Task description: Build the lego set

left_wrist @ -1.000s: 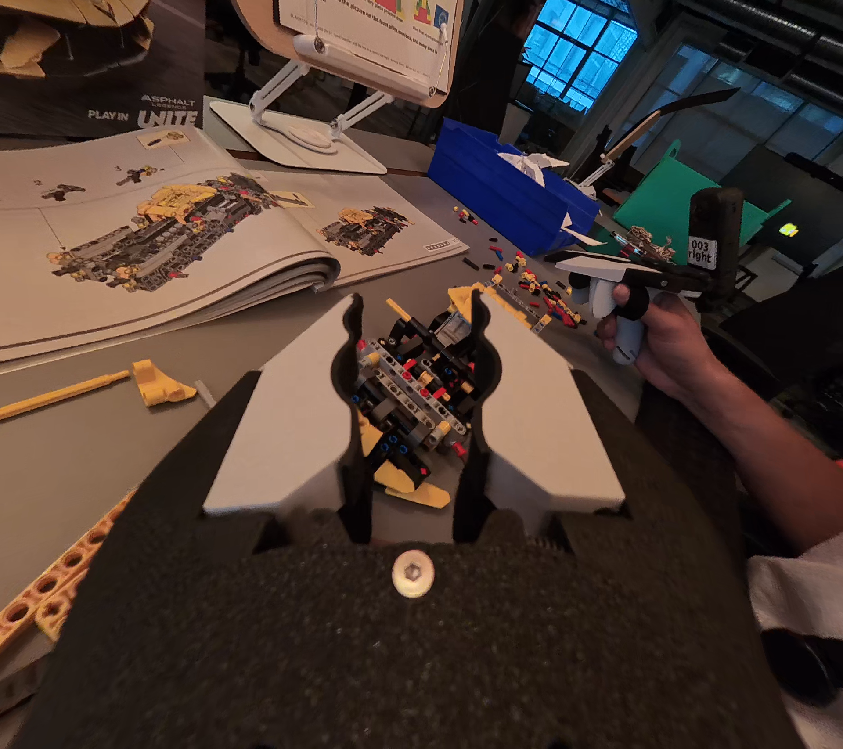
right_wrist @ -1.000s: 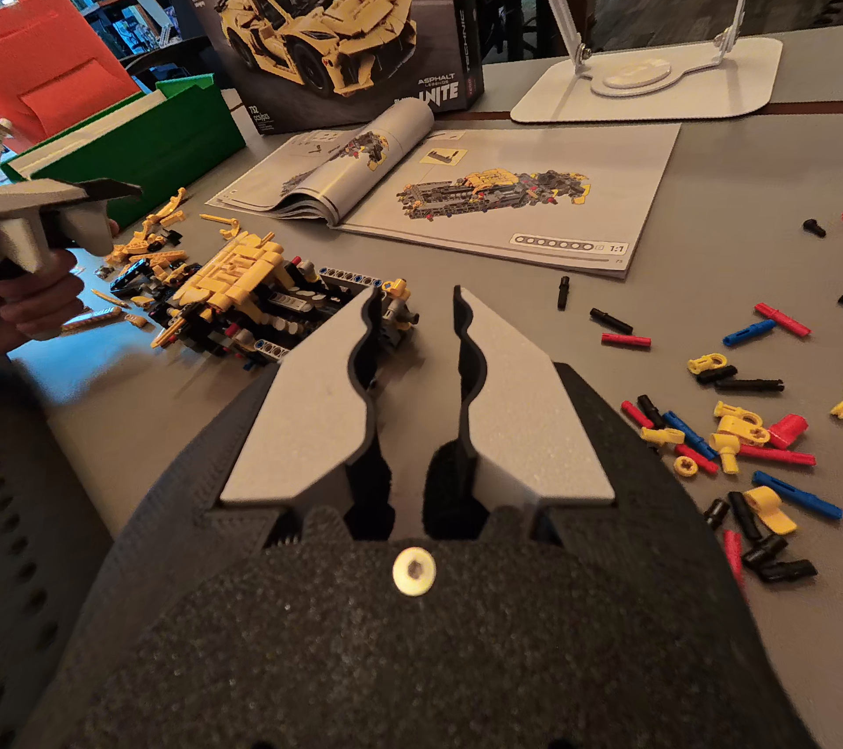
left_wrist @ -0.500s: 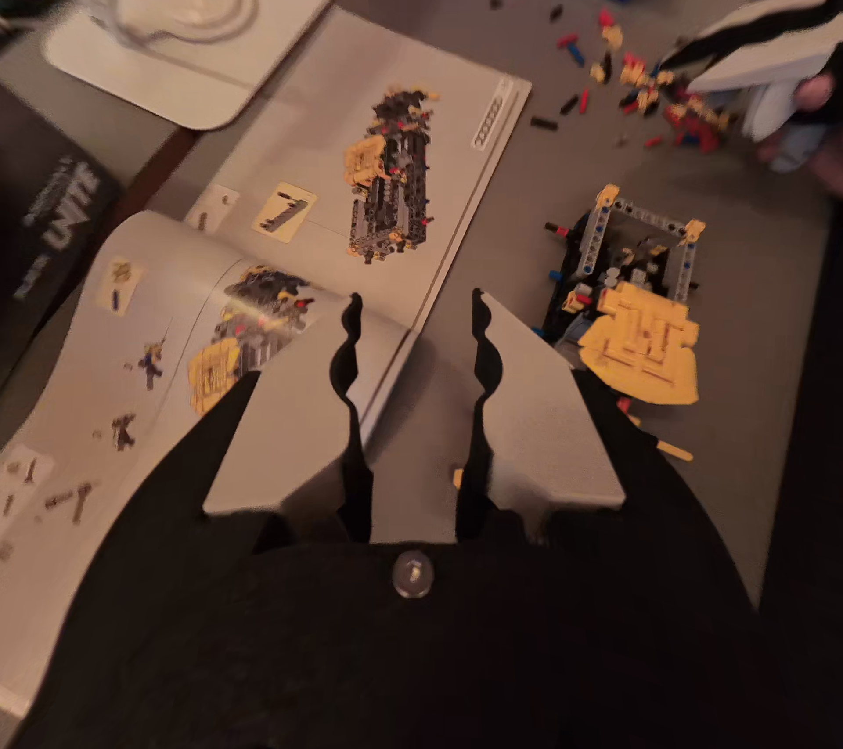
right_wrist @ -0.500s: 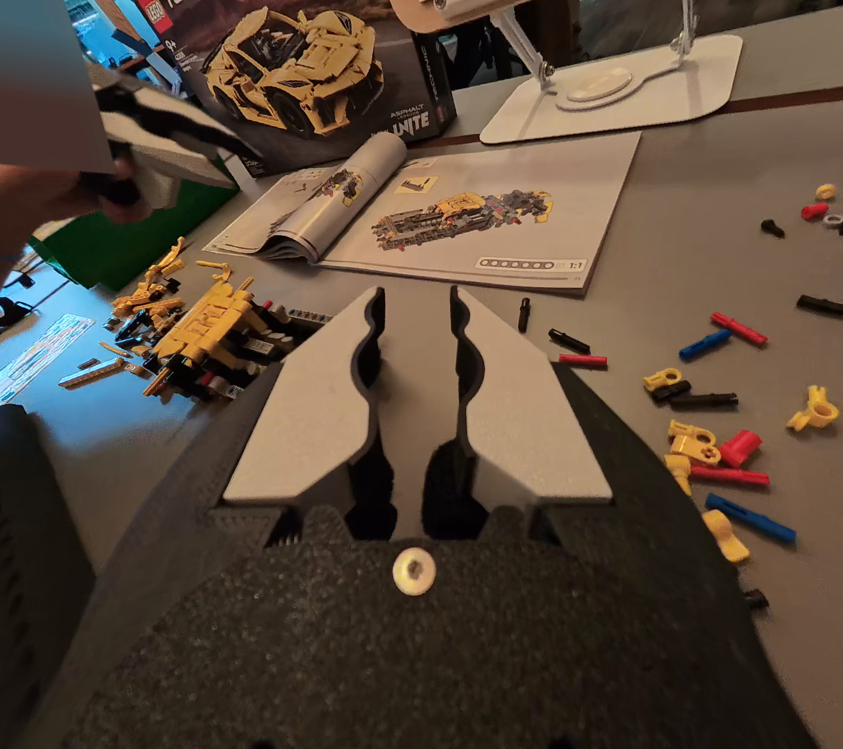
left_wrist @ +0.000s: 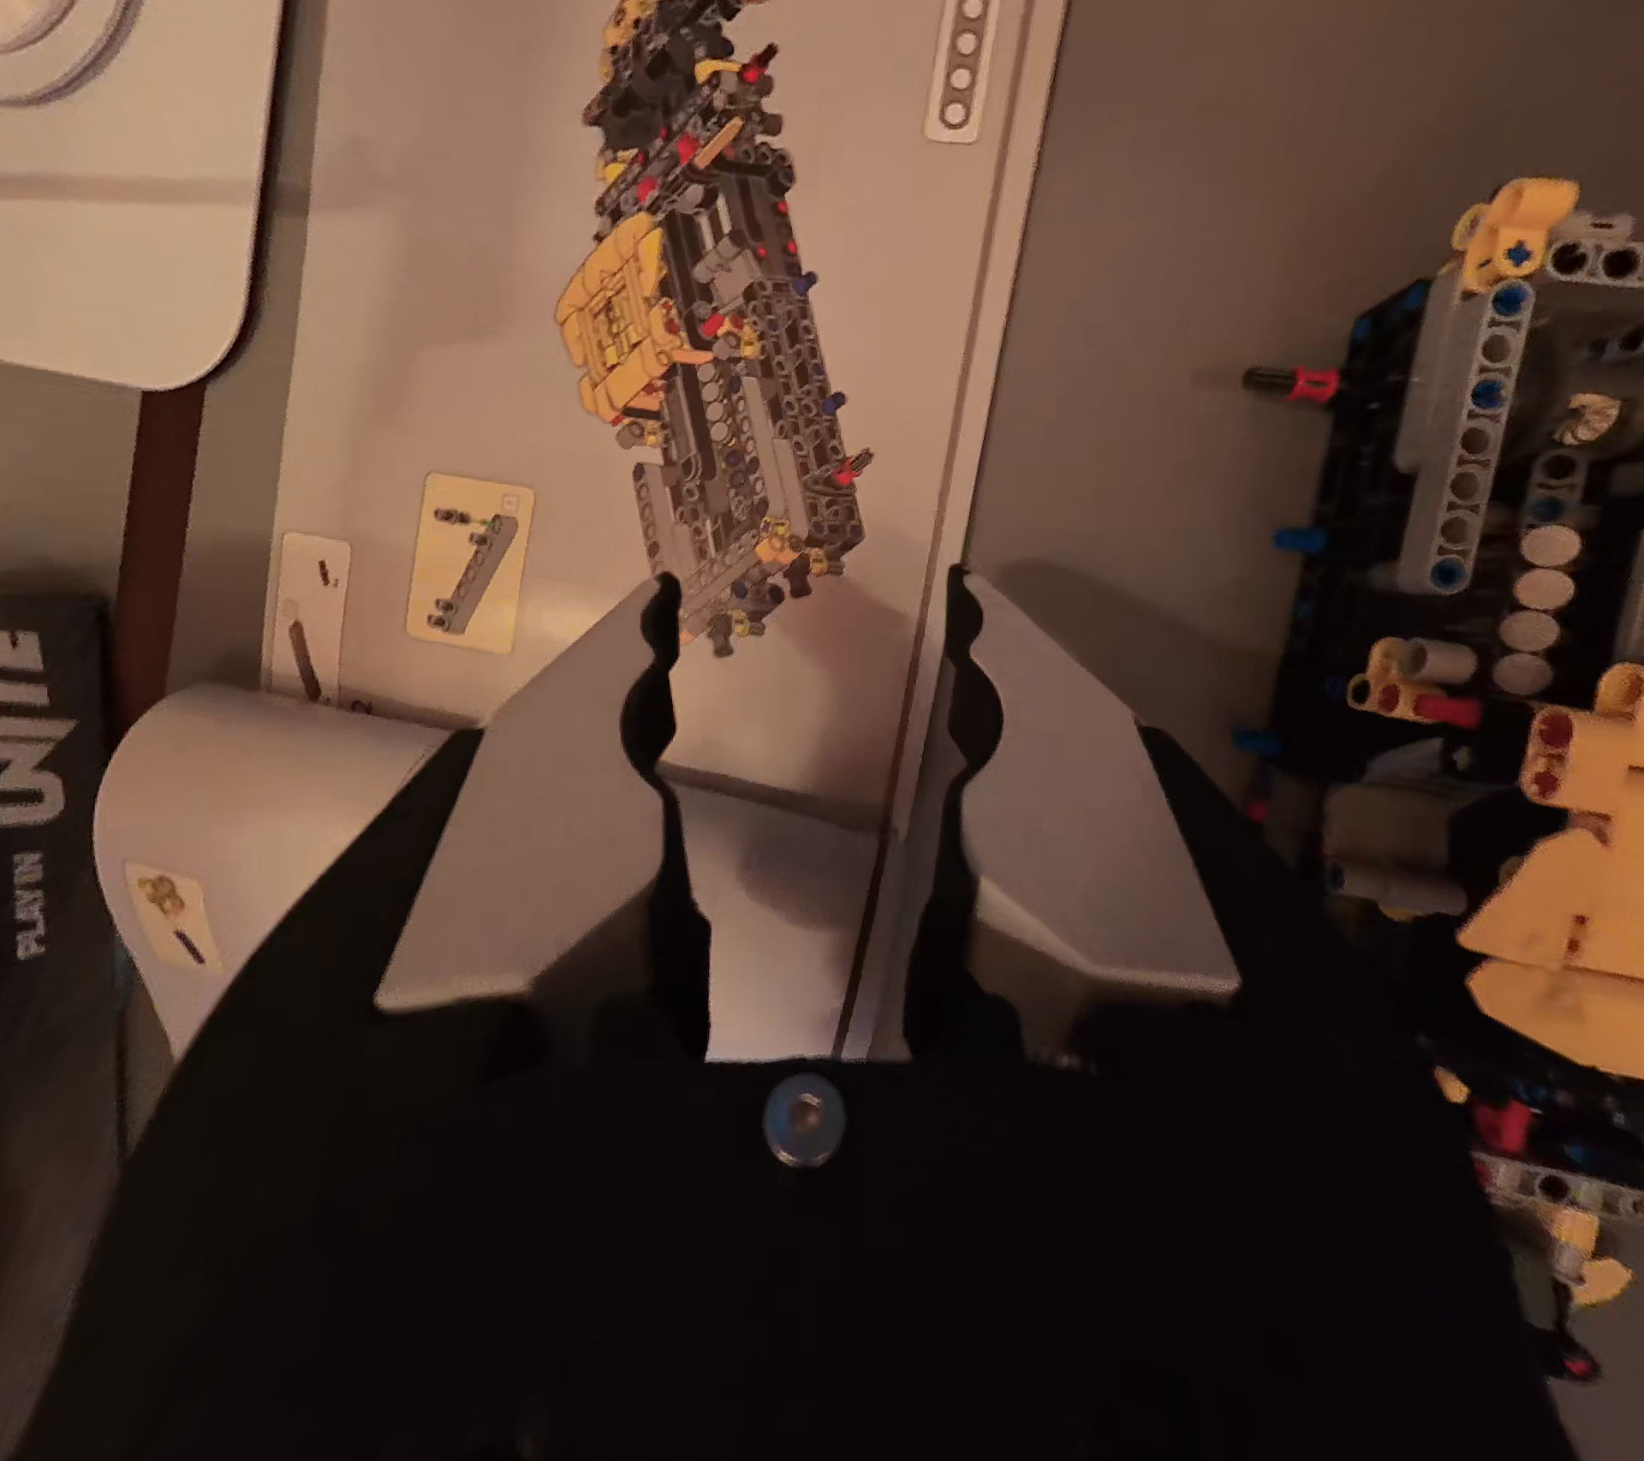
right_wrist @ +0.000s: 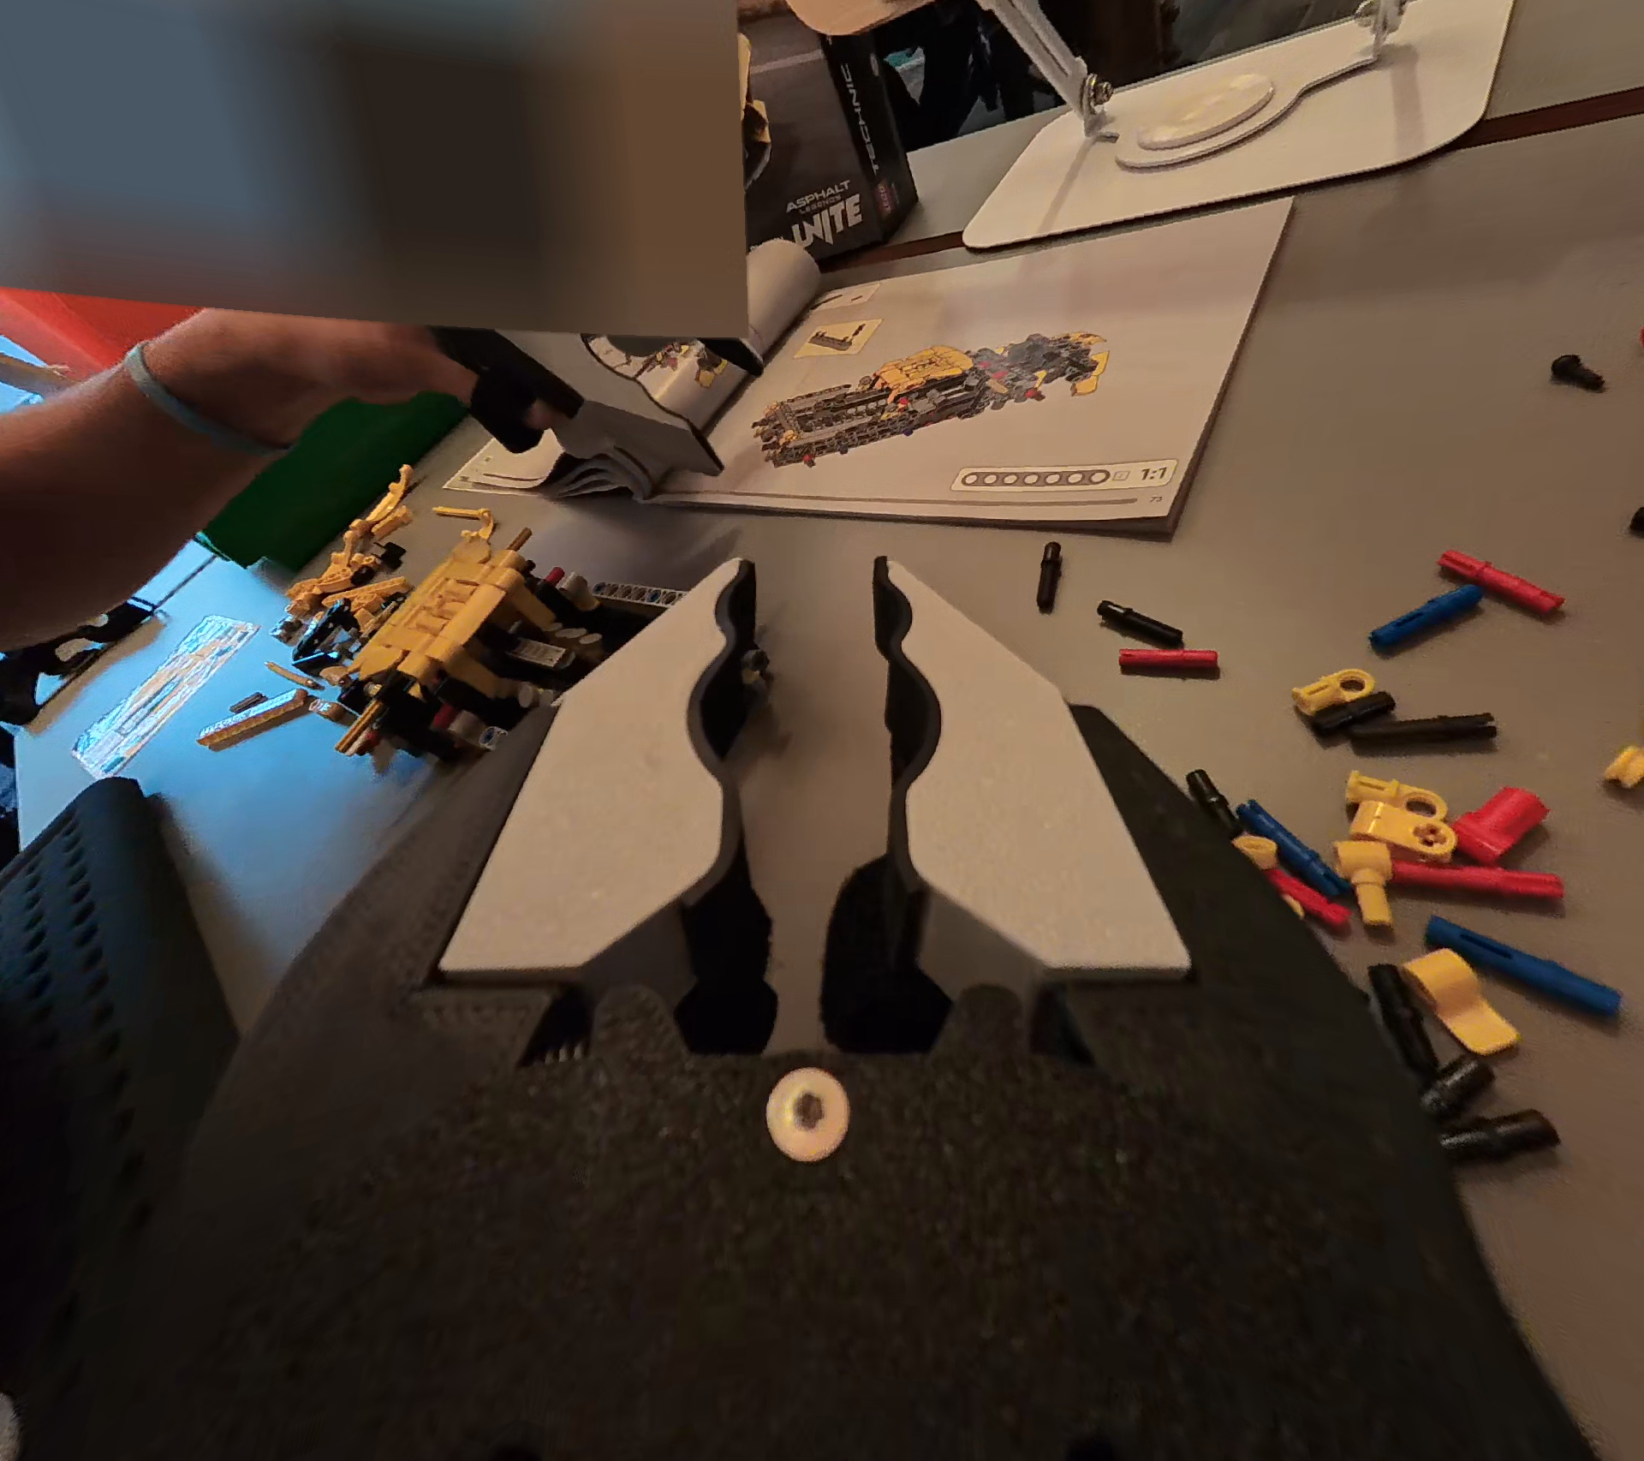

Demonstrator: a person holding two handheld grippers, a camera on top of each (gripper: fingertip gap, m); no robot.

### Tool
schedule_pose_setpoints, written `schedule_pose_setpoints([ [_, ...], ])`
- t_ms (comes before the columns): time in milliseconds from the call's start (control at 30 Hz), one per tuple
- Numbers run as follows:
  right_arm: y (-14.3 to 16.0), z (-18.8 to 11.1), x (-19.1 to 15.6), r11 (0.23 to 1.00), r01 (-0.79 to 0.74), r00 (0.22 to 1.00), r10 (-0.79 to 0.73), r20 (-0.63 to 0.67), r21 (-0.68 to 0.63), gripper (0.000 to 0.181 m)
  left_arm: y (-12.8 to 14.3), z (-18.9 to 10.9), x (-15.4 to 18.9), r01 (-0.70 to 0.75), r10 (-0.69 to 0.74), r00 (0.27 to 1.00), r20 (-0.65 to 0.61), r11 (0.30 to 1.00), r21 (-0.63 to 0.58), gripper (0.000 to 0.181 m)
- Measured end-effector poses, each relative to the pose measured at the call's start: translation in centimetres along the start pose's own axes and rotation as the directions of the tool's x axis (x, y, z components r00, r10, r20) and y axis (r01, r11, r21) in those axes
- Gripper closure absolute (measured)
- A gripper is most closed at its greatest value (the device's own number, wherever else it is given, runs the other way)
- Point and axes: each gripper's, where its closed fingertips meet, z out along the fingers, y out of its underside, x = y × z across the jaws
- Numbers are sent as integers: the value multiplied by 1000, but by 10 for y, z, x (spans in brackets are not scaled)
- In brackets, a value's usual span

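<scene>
The half-built yellow, black and grey lego model (right_wrist: 463,644) lies on the grey table left of my right gripper (right_wrist: 811,573), which is open and empty just above the table. My left gripper (left_wrist: 809,591) is open and empty. It points down at the open instruction booklet (left_wrist: 712,262), with the model (left_wrist: 1512,617) to its right. In the right wrist view the left gripper (right_wrist: 623,431) hovers over the booklet's (right_wrist: 979,422) fold. Loose red, blue, yellow and black pins (right_wrist: 1423,840) lie to the right.
The white base of a document stand (right_wrist: 1245,119) sits behind the booklet, beside the set's box (right_wrist: 827,173). A green bin (right_wrist: 338,466), loose yellow parts (right_wrist: 356,573) and a sticker sheet (right_wrist: 169,689) lie at the left. A person's forearm (right_wrist: 133,457) reaches in from the left. The grippers' ends are close to 20 cm from one another.
My left gripper has left the model, which it framed a second ago, and swung left and over the booklet, now pointing down at the page. My right gripper has shifted only slightly.
</scene>
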Motion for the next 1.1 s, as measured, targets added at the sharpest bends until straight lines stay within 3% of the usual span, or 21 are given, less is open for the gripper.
schedule_pose_setpoints([
  [267,1,0,-2,999,-43,999,43,30,0,156,9,-22,-5,112,-116,990,80,992,53,121],
  [467,2,0,-3,999,-50,998,50,38,0,156,20,-30,-3,110,-112,985,128,994,27,121],
  [733,4,2,-4,999,-40,999,41,32,-15,157,24,-42,3,190,-199,972,123,979,79,122],
  [933,7,6,-6,999,-9,1000,10,26,-37,158,33,-79,19,284,-315,938,143,938,199,122],
  [1100,8,10,-12,998,37,999,-36,32,-53,157,45,-118,47,355,-430,895,114,845,401,122],
])
